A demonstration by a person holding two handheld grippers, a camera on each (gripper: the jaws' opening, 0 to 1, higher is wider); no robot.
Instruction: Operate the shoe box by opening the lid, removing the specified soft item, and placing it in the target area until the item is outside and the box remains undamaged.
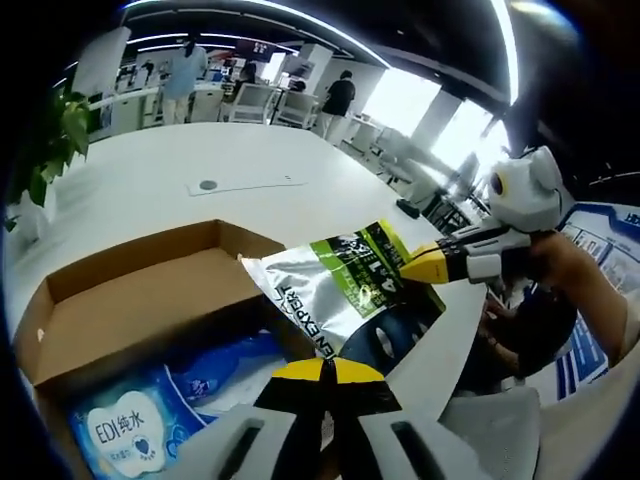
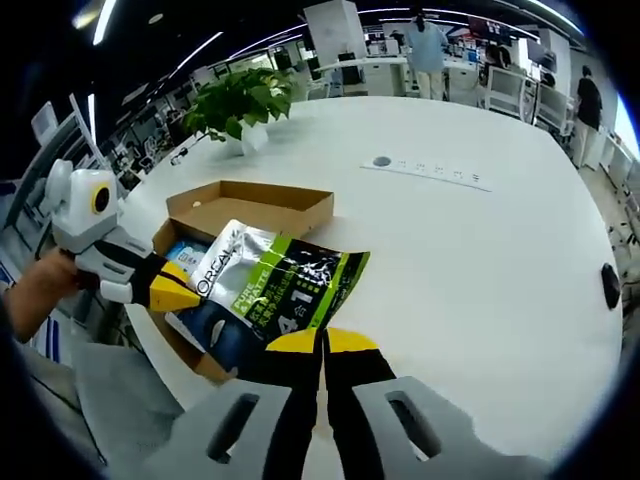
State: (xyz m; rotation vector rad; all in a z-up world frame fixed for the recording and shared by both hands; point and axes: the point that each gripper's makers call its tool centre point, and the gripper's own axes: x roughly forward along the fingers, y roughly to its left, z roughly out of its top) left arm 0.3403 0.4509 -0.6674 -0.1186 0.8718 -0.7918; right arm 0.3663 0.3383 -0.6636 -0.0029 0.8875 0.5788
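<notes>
Between the pressed-together yellow tips of the left gripper, at the bottom centre of the left gripper view, sits one edge of the silver, green and black foil pouch; the right gripper pinches its opposite edge at centre right. Beneath the lifted pouch, lower left, the open brown cardboard shoe box holds a blue tissue pack on the round white table. Upper left stands a green potted plant.

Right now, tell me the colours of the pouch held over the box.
Silver, green and black pouch, best seen in the right gripper view.
</notes>
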